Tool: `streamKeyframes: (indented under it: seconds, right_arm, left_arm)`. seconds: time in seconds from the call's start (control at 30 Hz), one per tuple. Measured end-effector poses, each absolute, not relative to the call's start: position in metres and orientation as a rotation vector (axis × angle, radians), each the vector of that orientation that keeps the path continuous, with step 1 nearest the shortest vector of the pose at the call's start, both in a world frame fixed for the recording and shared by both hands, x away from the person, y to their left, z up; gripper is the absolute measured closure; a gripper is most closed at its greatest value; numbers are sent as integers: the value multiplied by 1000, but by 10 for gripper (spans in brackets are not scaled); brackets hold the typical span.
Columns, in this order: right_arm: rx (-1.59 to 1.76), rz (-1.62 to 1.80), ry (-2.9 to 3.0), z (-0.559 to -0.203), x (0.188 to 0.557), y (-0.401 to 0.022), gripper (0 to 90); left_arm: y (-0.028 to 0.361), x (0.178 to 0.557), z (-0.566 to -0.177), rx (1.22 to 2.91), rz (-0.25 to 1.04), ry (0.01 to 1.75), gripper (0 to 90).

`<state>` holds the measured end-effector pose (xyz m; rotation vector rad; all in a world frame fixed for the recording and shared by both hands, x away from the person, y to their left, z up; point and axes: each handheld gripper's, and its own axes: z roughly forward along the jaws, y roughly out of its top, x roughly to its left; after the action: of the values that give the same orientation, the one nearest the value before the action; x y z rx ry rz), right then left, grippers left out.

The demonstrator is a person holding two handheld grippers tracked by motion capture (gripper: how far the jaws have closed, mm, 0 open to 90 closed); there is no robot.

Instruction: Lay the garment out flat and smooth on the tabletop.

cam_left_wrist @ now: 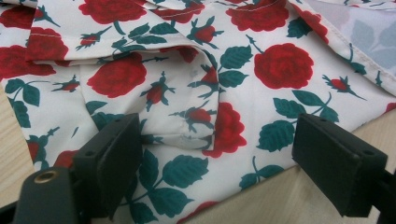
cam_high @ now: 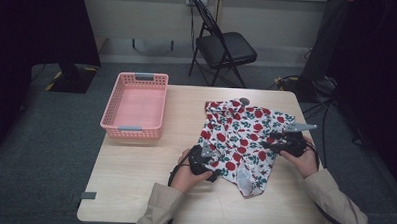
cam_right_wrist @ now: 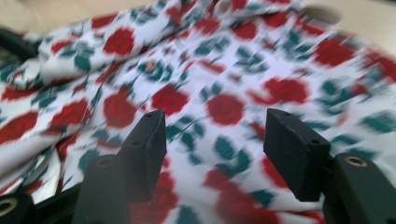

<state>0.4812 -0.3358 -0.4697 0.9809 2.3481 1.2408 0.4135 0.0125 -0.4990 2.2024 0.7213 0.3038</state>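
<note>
A rose-print shirt [cam_high: 240,138] lies crumpled on the wooden table [cam_high: 134,175], right of a pink basket [cam_high: 135,106]. The left gripper [cam_high: 211,160] and right gripper [cam_high: 271,139] flank it, jaws spread wide, gripping nothing, seemingly poised to take its edges.

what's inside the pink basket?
Nothing visible: the pink basket shows a bare floor in the high view. Its near wall hides a thin strip of the floor behind it. The rose-print shirt lies on the table, outside it.

Pink basket [cam_high: 135,106] (empty) on table [cam_high: 134,180]; black chair [cam_high: 224,45].
</note>
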Motion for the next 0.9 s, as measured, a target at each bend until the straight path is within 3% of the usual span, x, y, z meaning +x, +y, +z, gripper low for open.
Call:
streamKeyframes:
  seconds: [0.3, 0.9]
  right_arm:
    - [977, 1109, 2421, -496, 471, -333, 358]
    - [1034, 1089, 2379, -497, 442, -346, 361]
  left_arm:
    - [12, 414, -499, 2203, 304, 720, 156]
    - [11, 412, -499, 2210, 298, 699, 155]
